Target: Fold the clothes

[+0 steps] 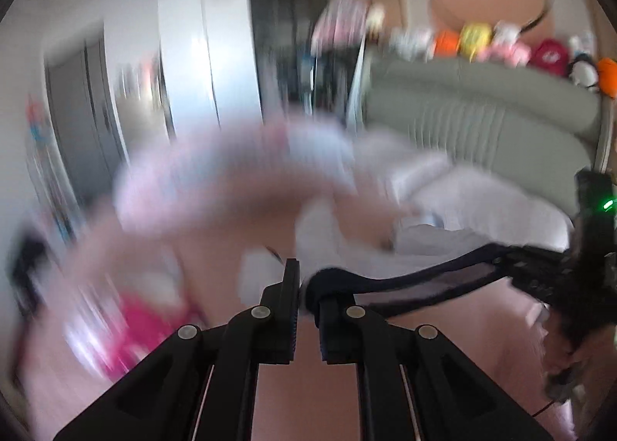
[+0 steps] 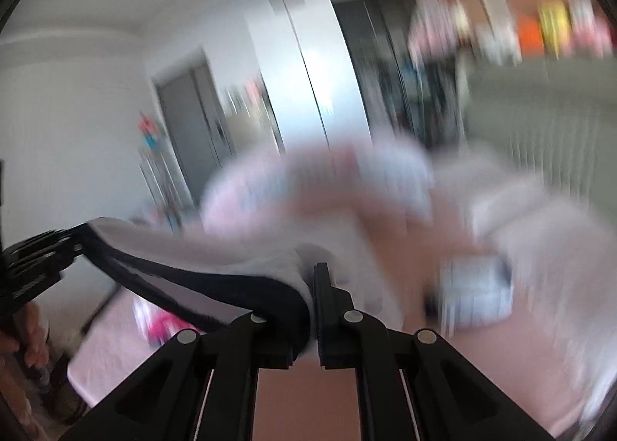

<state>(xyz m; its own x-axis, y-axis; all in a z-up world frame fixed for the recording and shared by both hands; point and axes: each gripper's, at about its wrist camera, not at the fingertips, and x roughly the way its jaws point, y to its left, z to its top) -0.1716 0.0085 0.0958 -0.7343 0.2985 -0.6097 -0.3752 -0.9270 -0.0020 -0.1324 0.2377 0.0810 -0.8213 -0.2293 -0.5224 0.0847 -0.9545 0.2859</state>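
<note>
I have my 2 claws clenched on 1 dark garment (image 1: 405, 286), so its edge runs taut between them and I can lay it flat for folding. My left claw (image 1: 306, 302) pinches one end at its tips; my right claw (image 2: 308, 310) pinches the other. The cloth hangs above the pink bed (image 2: 482, 383), near its front edge, with blurred laundry (image 1: 462, 209) beyond.

A bed with a pink sheet (image 1: 443, 344) carried a blurred heap of white and pale clothes (image 1: 443, 209) near its grey headboard (image 1: 482, 113).
</note>
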